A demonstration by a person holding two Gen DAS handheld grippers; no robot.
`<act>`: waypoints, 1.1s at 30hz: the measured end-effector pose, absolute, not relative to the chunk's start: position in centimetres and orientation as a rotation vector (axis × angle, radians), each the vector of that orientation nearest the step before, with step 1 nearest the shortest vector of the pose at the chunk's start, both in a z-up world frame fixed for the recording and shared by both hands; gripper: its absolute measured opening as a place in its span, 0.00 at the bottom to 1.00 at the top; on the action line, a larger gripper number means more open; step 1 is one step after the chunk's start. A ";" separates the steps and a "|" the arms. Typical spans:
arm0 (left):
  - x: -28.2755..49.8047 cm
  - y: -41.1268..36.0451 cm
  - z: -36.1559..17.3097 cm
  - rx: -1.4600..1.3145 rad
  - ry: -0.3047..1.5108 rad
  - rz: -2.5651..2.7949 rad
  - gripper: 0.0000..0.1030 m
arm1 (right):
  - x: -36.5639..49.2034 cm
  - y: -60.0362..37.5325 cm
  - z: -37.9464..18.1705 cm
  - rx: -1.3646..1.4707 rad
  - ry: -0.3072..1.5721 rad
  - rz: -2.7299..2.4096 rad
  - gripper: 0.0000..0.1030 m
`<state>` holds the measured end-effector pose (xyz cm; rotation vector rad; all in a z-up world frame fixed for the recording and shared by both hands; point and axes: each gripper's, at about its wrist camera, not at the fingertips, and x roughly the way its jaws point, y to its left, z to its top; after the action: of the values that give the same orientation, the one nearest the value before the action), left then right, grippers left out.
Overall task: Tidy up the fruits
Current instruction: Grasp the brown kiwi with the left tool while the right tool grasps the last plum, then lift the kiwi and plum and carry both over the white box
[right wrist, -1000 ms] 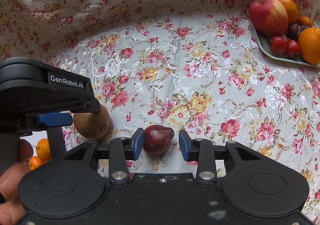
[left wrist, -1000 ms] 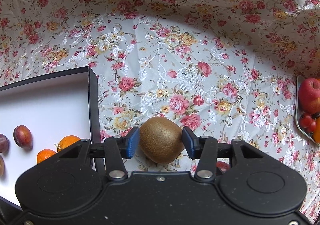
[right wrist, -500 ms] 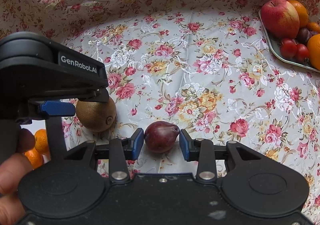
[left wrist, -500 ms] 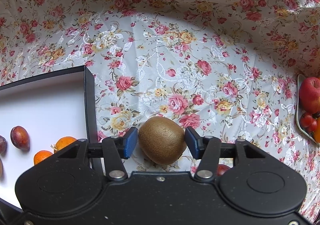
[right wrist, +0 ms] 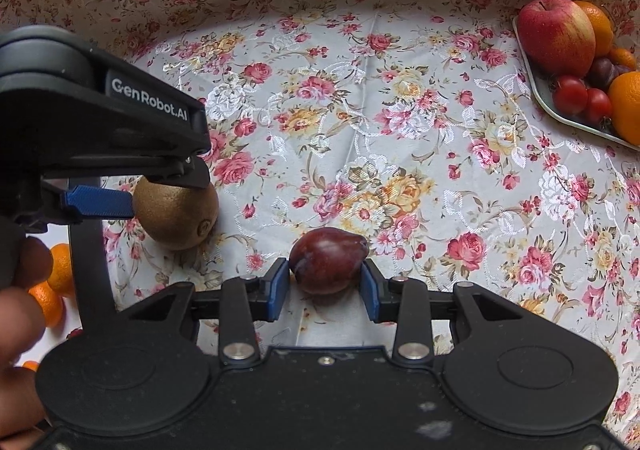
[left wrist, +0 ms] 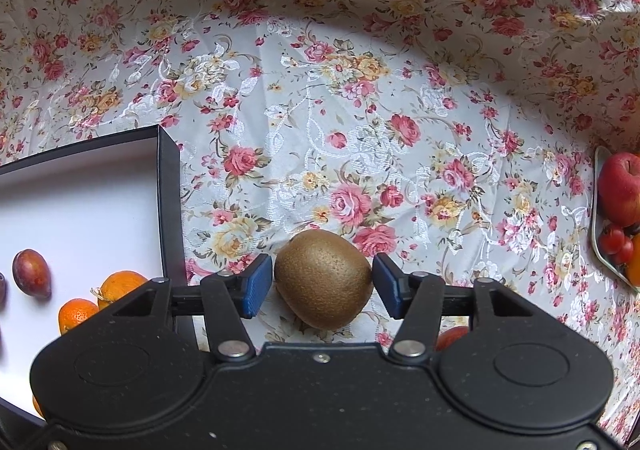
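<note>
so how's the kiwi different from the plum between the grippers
The kiwi is brown and matte; the plum is dark red and glossy. The kiwi looks the larger fruit. The kiwi sits between the left gripper, whose jaws have just been opening, with gaps either side; the plum fills the right gripper more closely. Both rest on the floral cloth.

Floral tablecloth [left wrist: 360,98] covering the surface. Lying directly on it: kiwi [left wrist: 324,279], dark red plum [right wrist: 327,260], black-walled white box [left wrist: 170,210] at left, fruit tray [right wrist: 538,90] sitting at right.
</note>
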<state>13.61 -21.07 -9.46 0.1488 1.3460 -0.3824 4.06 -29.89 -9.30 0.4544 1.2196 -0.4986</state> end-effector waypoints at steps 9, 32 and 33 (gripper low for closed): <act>13.4 -21.7 -10.1 0.186 1.346 -0.361 0.61 | 3.4 -31.9 -8.7 0.502 1.218 -0.597 0.37; 12.4 -22.4 -9.2 0.226 1.310 -0.329 0.60 | 1.6 -34.0 -6.7 0.517 1.181 -0.695 0.37; 12.3 -22.5 -9.0 0.232 1.301 -0.330 0.60 | 1.5 -34.0 -6.6 0.518 1.179 -0.697 0.37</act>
<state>12.27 -22.48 -9.00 0.2320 1.3007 -0.3297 1.53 -34.03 -6.56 0.5178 1.1789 -0.6970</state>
